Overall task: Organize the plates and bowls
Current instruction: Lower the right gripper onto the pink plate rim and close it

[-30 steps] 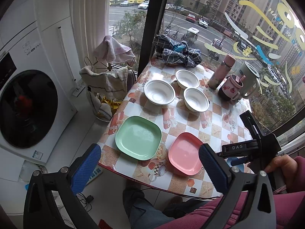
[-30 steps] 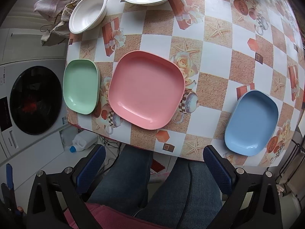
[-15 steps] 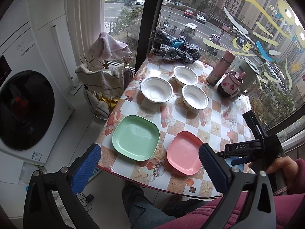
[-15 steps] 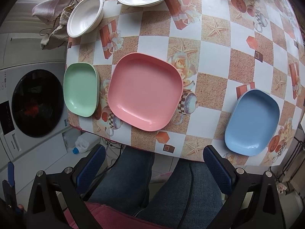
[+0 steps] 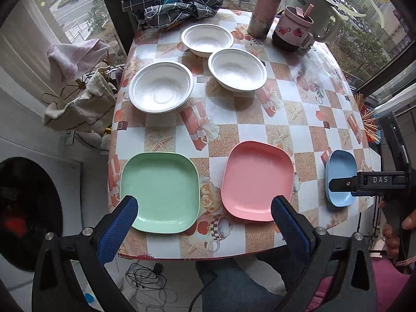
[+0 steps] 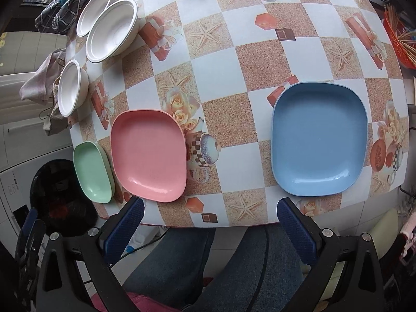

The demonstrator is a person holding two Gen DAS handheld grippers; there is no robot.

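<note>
Left gripper (image 5: 204,212) spread, low over table edge; empty.

Blue plate (image 5: 339,166) half behind the right gripper (image 5: 335,185); kettle (image 5: 316,5) top cropped.

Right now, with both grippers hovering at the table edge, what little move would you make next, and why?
Probably ease the right gripper forward to the near rim of the blue plate. Both grippers are open and hold nothing, and the left gripper hangs between the green plate and the pink plate. All three plates lie apart in one row, so stacking could start with the blue one.
</note>
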